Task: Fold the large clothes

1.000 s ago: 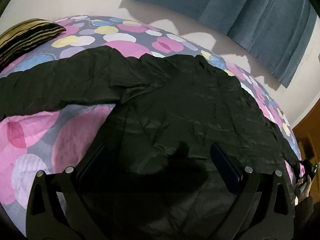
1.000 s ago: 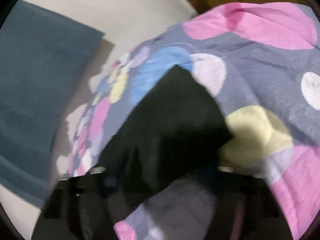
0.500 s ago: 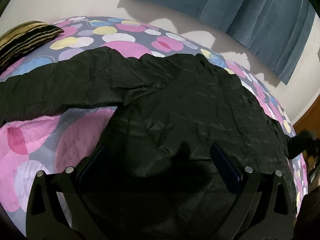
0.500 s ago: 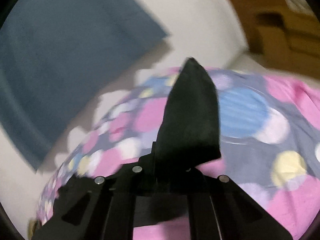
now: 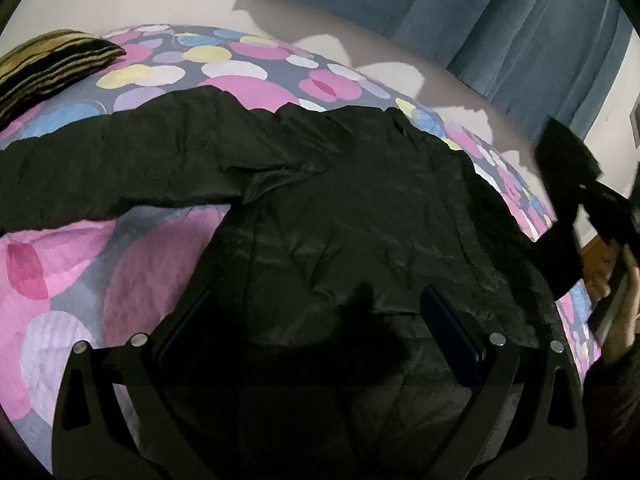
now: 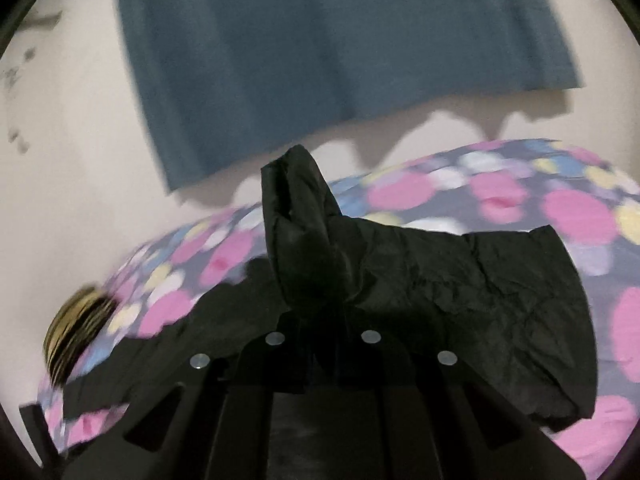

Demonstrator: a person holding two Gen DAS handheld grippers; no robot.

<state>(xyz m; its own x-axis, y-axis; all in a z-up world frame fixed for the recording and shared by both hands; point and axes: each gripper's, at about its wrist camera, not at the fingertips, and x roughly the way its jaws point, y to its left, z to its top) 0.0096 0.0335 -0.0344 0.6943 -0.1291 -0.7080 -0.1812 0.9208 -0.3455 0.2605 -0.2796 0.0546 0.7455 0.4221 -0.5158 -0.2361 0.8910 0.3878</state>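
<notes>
Thin, crinkled black nylon jacket (image 5: 340, 208) lies spread on the dotted pink-and-grey bed (image 5: 60, 280).
Light, limp, slippery: right tool (image 6: 324, 328) pinches its raised sleeve (image 6: 300, 232); left tool (image 5: 316, 344) gapes wide over the near hem.

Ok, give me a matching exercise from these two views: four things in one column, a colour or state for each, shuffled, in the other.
Things
1. left gripper
2. right gripper
3. curtain
4. pillow

States
A. blue, hanging on the wall
B. open above the black jacket
C. striped, at the bed's corner
D. shut on a lifted sleeve

Pairs: 1-B, 2-D, 3-A, 4-C
</notes>
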